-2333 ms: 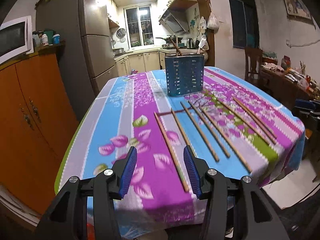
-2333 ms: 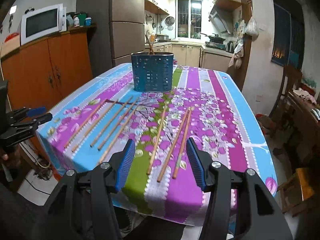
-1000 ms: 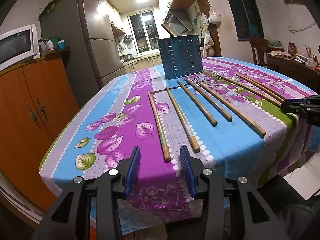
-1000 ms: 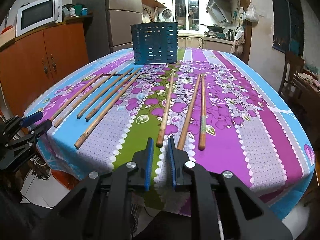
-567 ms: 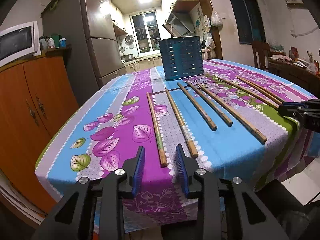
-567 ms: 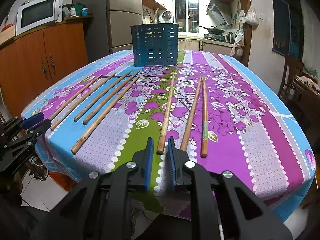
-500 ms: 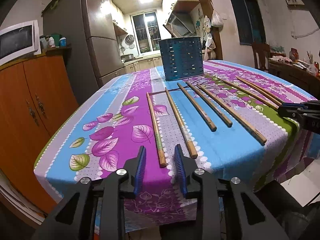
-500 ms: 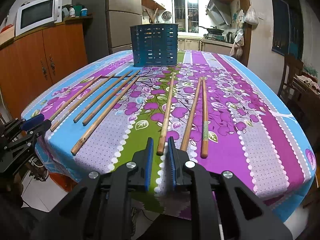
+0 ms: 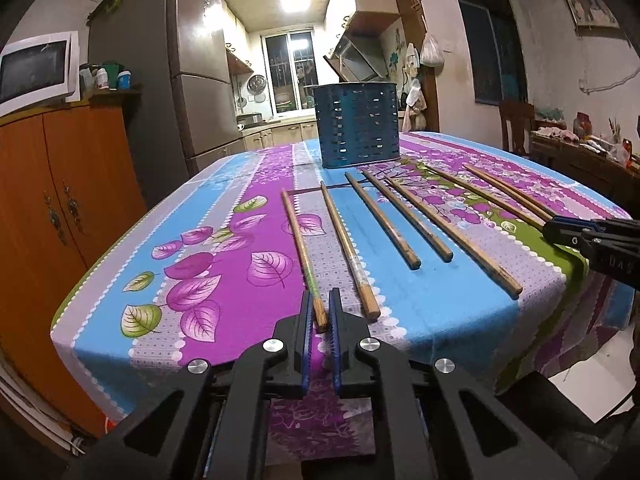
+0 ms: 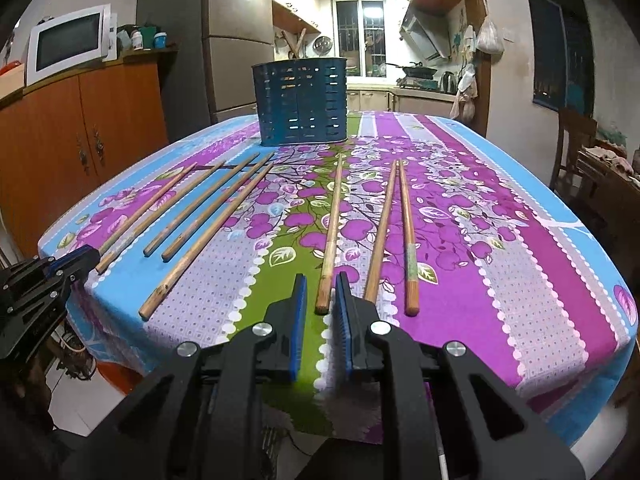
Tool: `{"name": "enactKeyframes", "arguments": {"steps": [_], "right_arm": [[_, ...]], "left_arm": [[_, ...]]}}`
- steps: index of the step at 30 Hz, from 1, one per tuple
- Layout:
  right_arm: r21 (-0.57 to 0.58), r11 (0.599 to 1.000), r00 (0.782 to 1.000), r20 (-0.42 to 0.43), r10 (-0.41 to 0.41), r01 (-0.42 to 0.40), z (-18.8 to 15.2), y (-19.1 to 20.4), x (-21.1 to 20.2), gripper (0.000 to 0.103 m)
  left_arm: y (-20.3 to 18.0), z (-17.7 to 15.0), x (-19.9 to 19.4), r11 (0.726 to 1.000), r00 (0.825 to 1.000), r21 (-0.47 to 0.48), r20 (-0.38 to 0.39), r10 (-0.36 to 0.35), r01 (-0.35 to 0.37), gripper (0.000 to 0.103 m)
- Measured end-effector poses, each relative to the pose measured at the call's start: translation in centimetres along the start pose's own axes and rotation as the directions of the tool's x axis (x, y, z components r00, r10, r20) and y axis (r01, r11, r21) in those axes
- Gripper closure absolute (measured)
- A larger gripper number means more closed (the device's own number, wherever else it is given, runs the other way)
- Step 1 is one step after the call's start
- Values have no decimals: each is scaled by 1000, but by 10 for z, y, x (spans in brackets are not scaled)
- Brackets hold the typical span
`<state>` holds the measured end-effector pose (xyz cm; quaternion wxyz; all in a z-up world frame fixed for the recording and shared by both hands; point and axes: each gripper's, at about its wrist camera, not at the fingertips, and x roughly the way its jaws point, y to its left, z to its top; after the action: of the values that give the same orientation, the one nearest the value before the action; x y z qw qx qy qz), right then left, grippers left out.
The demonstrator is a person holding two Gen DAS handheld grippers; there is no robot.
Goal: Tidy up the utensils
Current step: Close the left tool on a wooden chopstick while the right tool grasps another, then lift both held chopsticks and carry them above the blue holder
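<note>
Pickup step: your left gripper pinches the leftmost chopstick on the table, your right gripper brackets another, unclenched; next, lift toward the holder.

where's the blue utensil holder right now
The blue utensil holder stands upright at the table's far end, centre of both wrist views, just beyond the far tips of the chopsticks.

A home kitchen and dining room at night

A steel fridge is standing beside orange cabinets carrying a microwave; a range hood is hanging over a stove behind the table, whose floral tablecloth is draping its edges.
</note>
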<state>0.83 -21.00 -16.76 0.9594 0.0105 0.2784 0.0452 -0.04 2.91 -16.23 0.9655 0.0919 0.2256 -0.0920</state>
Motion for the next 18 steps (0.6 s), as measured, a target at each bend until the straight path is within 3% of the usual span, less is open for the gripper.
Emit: {"name": "enactKeyframes", "arguments": {"steps": [2,11,18], "right_arm": [[-2,1000,1000,1,1,-1,0,1,0,96],[8,1000,1000,-4,16,-16,6,3,-3,98],[-42,999,997,66,32,-29,34,4,-25,98]], "left_arm": [[1,0,0,1000,1000,-9,0,1,-1,95],[11,5,-6,999,1000,-49,3,5,-5,96],[18,37,-28,999,999,-43,45,10,-8,96]]}}
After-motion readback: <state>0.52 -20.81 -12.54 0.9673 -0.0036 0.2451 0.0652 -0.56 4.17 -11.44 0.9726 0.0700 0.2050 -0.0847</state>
